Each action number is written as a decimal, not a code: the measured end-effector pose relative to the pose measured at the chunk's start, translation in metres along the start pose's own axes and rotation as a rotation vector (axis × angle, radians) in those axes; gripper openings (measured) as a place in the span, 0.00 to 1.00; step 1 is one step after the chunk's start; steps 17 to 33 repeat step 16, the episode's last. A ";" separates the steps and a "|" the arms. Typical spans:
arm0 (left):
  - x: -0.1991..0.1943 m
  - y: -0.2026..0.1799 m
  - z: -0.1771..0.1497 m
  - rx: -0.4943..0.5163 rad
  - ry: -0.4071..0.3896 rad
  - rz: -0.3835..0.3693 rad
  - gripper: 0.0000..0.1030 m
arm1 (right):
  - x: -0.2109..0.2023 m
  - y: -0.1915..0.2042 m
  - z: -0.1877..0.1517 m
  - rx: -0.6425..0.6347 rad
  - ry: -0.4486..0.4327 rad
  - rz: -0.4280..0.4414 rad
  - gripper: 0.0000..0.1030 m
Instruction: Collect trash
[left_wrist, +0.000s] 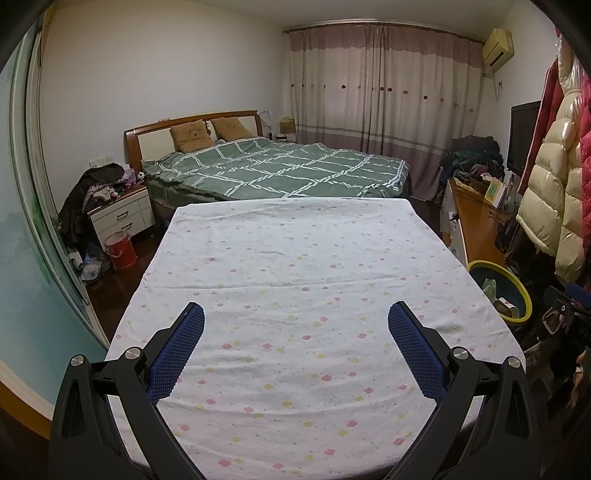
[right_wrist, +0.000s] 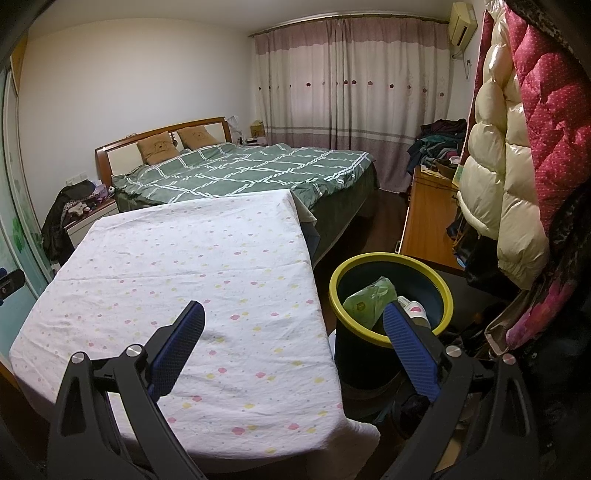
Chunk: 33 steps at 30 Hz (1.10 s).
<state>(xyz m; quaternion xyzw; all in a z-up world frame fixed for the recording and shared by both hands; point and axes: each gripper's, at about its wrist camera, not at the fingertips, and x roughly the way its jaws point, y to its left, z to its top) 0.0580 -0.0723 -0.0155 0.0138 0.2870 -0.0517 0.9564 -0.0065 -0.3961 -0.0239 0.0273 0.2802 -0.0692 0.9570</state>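
Both grippers, left gripper (left_wrist: 295, 321) and right gripper (right_wrist: 293, 319), hold their blue-padded fingers wide apart, empty. Green plastic wrapper (right_wrist: 369, 299) lies inside the yellow-rimmed dark bin (right_wrist: 448, 295), beside the flowered white tablecloth's (right_wrist: 184, 266) right edge.

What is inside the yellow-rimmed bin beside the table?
The bin holds a green plastic packet and a white item with a pink mark. The right gripper's finger and the rim hide anything deeper.

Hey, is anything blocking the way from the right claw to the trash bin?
Nothing visible. The right claw is open and empty, and the bin sits just ahead to its right, beside the table, its mouth uncovered.
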 end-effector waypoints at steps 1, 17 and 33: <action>0.000 0.000 0.000 0.000 -0.002 -0.001 0.95 | 0.000 0.000 0.000 0.001 0.001 0.001 0.90; 0.107 0.040 0.022 -0.035 0.085 0.068 0.95 | 0.078 0.039 0.037 -0.037 0.092 0.134 0.93; 0.107 0.040 0.022 -0.035 0.085 0.068 0.95 | 0.078 0.039 0.037 -0.037 0.092 0.134 0.93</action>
